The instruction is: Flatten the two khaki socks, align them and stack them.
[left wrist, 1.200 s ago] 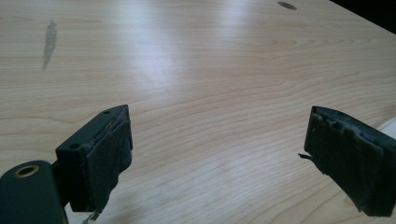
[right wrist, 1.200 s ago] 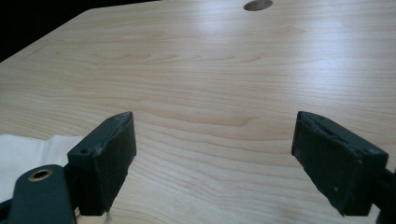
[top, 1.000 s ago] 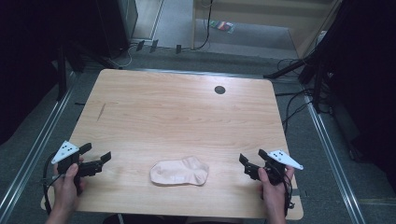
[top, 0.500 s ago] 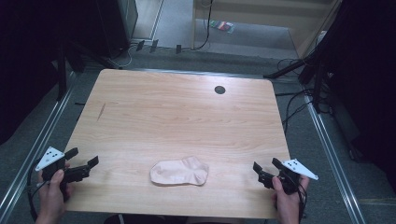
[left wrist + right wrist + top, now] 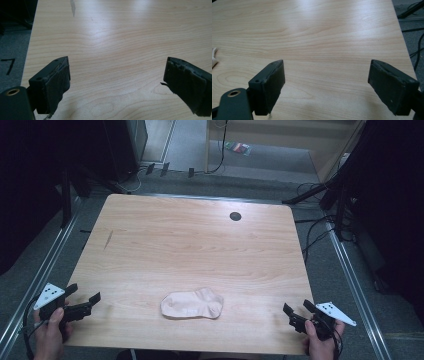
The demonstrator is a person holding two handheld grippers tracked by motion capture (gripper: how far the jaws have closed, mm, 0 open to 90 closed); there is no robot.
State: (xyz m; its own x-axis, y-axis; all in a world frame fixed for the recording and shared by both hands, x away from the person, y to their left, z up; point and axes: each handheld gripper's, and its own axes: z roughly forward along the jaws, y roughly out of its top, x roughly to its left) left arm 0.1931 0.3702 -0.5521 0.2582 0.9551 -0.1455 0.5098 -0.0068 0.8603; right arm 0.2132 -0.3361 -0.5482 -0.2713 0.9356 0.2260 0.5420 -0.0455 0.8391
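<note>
My left claw [image 5: 84, 296] sits low at the light wooden surface's [image 5: 190, 245] seven o'clock corner, jaws wide, empty; my right claw [image 5: 296, 312] mirrors it at five o'clock, equally wide. The pale pink ankle sock [image 5: 192, 303] lies flat between them at six o'clock.

The worktop [image 5: 190, 245] is evenly lit from above; surroundings are left dark, glare is seen in both gripper views.
</note>
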